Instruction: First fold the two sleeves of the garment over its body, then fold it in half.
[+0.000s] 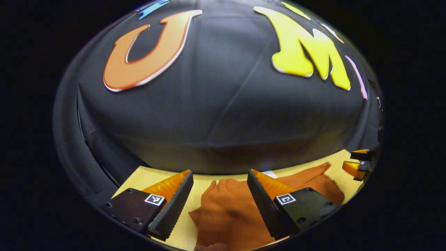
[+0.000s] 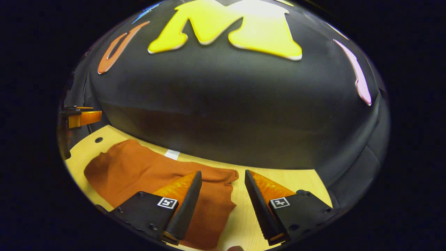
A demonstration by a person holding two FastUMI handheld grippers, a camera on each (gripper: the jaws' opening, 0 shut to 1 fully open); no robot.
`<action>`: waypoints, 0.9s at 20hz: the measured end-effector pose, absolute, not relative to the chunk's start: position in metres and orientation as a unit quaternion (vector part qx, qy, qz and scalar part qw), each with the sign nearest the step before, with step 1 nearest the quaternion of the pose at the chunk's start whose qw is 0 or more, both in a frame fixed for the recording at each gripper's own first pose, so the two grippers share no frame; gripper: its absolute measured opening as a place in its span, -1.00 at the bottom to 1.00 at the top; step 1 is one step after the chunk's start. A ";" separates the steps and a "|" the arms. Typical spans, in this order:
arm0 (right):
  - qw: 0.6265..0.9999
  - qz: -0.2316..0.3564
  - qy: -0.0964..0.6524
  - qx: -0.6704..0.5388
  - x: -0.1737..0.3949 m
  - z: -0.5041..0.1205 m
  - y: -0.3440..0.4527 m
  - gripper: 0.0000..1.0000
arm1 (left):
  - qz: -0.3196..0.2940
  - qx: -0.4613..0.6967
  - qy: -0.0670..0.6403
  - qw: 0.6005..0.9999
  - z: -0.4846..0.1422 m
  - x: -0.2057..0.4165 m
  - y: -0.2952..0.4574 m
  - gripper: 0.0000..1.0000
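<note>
Pale wood forms the table (image 1: pixel 209 183), which ends at a black cloth wall (image 1: pixel 216 115). An orange garment (image 1: pixel 230 212) lies rumpled on it, below both grippers. The left gripper (image 1: pixel 218 190) and the right gripper (image 2: pixel 223 190) hover with jaws wide, holding nothing.

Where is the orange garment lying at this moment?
The orange garment lies on the wooden table below the black cloth wall. In the right gripper view it is left of centre, and in the left gripper view it lies ahead between the open left gripper fingers.
</note>
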State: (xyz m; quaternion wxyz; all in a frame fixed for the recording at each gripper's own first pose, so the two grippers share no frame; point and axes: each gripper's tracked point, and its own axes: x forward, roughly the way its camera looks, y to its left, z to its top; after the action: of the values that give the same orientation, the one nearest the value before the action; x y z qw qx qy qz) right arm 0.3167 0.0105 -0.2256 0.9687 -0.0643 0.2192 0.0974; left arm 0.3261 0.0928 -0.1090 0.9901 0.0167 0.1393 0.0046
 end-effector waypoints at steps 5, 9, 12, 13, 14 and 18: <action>0.985 0.098 0.137 -0.041 0.277 -0.122 0.012 0.75 | 0.008 0.011 0.070 0.997 -0.020 0.264 0.062 0.98; 0.993 0.079 0.090 -0.018 0.226 -0.065 -0.005 0.74 | 0.018 0.009 0.038 0.999 0.032 0.195 0.038 0.98; 0.997 0.054 0.060 0.008 0.162 -0.036 -0.024 0.75 | 0.023 0.005 0.021 0.999 0.052 0.140 0.022 1.00; 0.998 0.045 0.053 0.007 0.139 -0.028 -0.027 0.73 | 0.025 0.008 0.017 1.000 0.056 0.121 0.019 0.97; 0.998 0.038 0.049 0.002 0.118 -0.022 -0.030 0.77 | 0.028 0.011 0.012 0.999 0.059 0.099 0.018 0.98; 0.999 0.023 0.027 -0.006 0.043 0.001 -0.028 0.80 | 0.018 0.013 -0.018 1.000 0.076 0.022 0.009 0.97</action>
State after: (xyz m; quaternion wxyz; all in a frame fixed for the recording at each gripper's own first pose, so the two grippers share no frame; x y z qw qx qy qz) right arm 0.0434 -0.0284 0.0012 0.9994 -0.0057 0.0273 0.0227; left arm 0.0224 0.0092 0.0756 0.9996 0.0133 -0.0177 0.0178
